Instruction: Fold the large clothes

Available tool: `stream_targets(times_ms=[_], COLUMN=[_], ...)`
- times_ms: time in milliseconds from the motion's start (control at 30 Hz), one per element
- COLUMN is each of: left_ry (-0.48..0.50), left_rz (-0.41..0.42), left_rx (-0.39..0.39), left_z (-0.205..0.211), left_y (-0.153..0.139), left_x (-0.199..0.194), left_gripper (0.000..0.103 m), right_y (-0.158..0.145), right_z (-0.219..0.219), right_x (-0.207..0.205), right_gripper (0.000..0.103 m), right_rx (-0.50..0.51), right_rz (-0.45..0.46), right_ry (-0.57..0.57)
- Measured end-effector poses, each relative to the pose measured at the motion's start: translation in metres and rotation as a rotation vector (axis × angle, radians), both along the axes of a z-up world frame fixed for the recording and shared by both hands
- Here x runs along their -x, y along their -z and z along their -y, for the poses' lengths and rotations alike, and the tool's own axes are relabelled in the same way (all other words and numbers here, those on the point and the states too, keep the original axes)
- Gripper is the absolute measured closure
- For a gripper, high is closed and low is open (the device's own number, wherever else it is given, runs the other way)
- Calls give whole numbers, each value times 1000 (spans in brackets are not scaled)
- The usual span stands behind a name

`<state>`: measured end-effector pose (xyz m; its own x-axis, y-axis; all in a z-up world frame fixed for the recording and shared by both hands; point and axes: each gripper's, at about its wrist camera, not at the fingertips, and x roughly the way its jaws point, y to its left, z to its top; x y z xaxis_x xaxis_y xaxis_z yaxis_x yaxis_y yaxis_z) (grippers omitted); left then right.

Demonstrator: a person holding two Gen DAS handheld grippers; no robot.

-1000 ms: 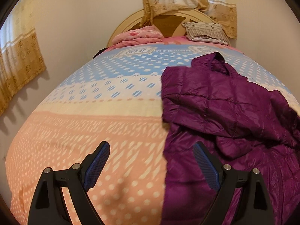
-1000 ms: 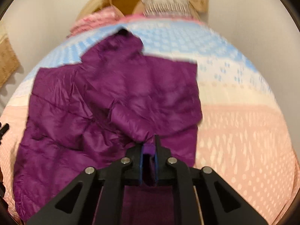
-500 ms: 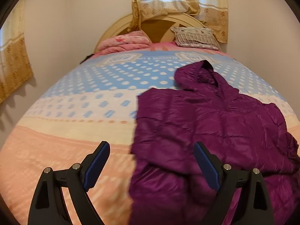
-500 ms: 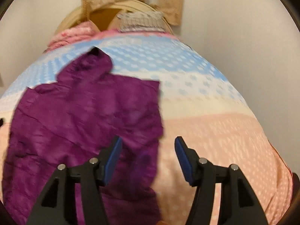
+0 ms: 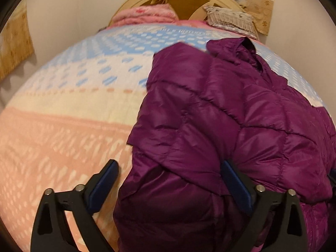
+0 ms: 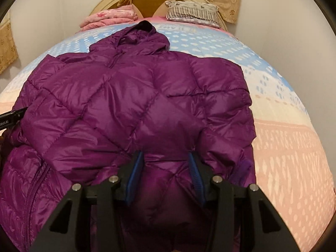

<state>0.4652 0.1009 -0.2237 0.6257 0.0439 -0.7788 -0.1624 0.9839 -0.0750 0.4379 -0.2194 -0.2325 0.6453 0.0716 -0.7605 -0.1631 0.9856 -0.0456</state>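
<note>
White letters "obot.AI", start cut off, on black bar (image 6: 12, 118) at left edge of right wrist view. Print on bedspread (image 5: 184, 30) near pillows too blurred to read.

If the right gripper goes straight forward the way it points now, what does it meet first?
Most likely the purple puffer jacket: the right gripper has its jaws open with the puffy fabric bulging between and just ahead of them. Depth is hard to judge; it may be touching already.
</note>
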Motion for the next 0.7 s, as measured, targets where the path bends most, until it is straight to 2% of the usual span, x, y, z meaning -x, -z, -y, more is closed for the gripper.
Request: stream_targets(times_ms=[100,167,267,400,500,600,700], left_ry=[-5,-6,-7,-5,20,14,-16], left_rz=[-13,-7,22,159,214,187,140], left_rx=[32,18,-43,-32,-10,-54,-89], left_z=[-5,-3,0,-2,5,15,17], left_y=[4,1,-20,-70,-92,-83,-61], left_x=[-2,2,12,12,-15,-52,-80], left_gripper=[1,1,1,1,1,1,1], right_y=[0,-1,-17,-72,-94,-87,-63], right_z=[0,-1,5,23,39,50,59], right_x=[-2,-4,0,-5,-36,-71,-101], right_gripper=[55,54,56,56,56,56,56], right_rx=[1,3,-58,-132,-143,-157,-169], right_rz=[6,0,-29,97,168,164,106], right_ry=[0,-4,-20,9,107,190,228])
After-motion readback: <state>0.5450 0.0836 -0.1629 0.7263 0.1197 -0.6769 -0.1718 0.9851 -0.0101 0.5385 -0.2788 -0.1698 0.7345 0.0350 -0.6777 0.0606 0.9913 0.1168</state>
